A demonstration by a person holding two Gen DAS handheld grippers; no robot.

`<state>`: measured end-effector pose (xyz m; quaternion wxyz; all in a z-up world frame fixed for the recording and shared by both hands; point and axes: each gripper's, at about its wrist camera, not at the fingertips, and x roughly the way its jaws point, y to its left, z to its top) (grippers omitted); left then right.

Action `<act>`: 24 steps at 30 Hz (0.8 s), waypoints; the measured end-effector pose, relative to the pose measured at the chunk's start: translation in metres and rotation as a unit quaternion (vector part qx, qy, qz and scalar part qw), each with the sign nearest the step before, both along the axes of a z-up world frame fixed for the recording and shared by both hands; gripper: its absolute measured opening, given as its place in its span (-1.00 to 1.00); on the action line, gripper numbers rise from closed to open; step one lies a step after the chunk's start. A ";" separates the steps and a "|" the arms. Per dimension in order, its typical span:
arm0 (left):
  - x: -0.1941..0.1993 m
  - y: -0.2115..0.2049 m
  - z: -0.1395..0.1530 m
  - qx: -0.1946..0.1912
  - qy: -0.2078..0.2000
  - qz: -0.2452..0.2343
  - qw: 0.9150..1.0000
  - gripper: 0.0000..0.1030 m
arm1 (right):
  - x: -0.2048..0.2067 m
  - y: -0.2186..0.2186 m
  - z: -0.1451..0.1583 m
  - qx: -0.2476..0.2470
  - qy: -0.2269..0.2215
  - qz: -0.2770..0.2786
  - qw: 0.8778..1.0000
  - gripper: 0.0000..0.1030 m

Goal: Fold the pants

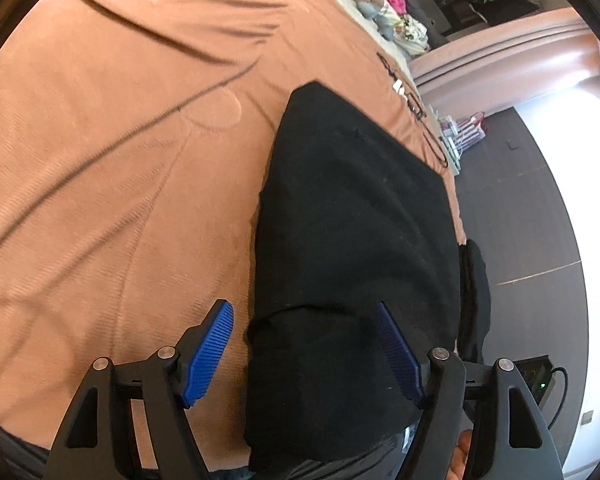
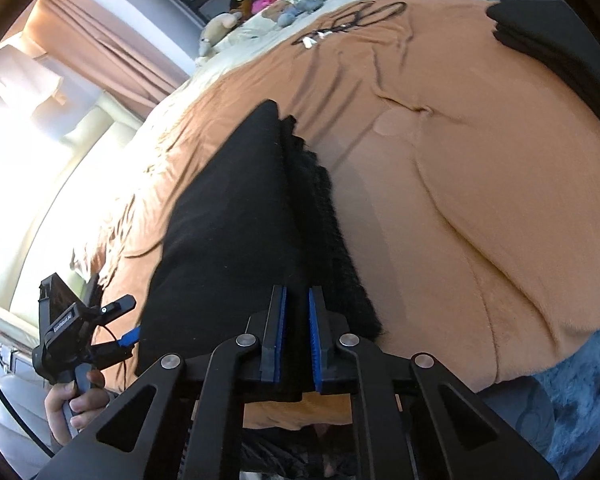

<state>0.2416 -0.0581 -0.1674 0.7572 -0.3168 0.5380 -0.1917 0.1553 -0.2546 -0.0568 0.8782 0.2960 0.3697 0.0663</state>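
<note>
Black tongs (image 2: 298, 344) with ribbed blue pads (image 1: 210, 354)

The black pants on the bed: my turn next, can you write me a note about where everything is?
Right gripper: shut on the near edge of the black pants.
Left gripper: open, jaws straddling the pants' near end, not pinching.
Pants lie lengthwise on the brown bedspread, apparently already folded leg over leg.
Left: probably grip with the left too, then fold the pants across their length and smooth them.
</note>
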 end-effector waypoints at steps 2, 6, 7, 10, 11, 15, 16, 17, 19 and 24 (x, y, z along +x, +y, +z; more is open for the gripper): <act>0.003 -0.007 -0.003 0.000 0.003 -0.005 1.000 0.44 | 0.001 -0.002 -0.007 0.002 0.009 -0.005 1.000 -0.88; 0.004 -0.012 -0.011 -0.010 0.014 -0.008 1.000 0.44 | 0.004 -0.006 -0.019 0.012 0.018 -0.011 1.000 -0.88; 0.003 -0.013 -0.012 -0.013 0.016 -0.008 1.000 0.44 | 0.005 -0.004 -0.020 0.008 0.019 -0.010 1.000 -0.88; 0.002 -0.015 -0.014 -0.026 0.019 -0.009 0.999 0.39 | 0.006 -0.001 -0.010 -0.001 0.013 0.001 1.000 -0.87; 0.003 -0.016 -0.015 -0.027 0.020 -0.010 0.999 0.36 | 0.004 -0.003 -0.005 -0.002 0.009 0.002 1.000 -0.87; -0.001 -0.012 -0.016 -0.034 0.021 -0.007 0.999 0.27 | 0.003 -0.006 0.006 -0.023 -0.007 0.004 1.000 -0.74; 0.000 -0.011 -0.015 -0.034 0.020 -0.007 0.999 0.26 | 0.005 -0.007 0.006 -0.021 -0.007 0.007 1.000 -0.68; -0.002 -0.010 -0.015 -0.033 0.019 -0.008 0.999 0.24 | 0.008 -0.008 0.004 -0.017 -0.005 0.008 1.000 -0.63; -0.004 -0.009 -0.016 -0.029 0.017 -0.008 0.999 0.16 | 0.014 -0.009 -0.001 -0.008 -0.002 0.012 1.000 -0.19; -0.006 0.003 -0.010 -0.036 0.009 -0.002 0.999 -0.27 | 0.031 -0.008 -0.021 0.026 0.022 0.046 0.998 0.00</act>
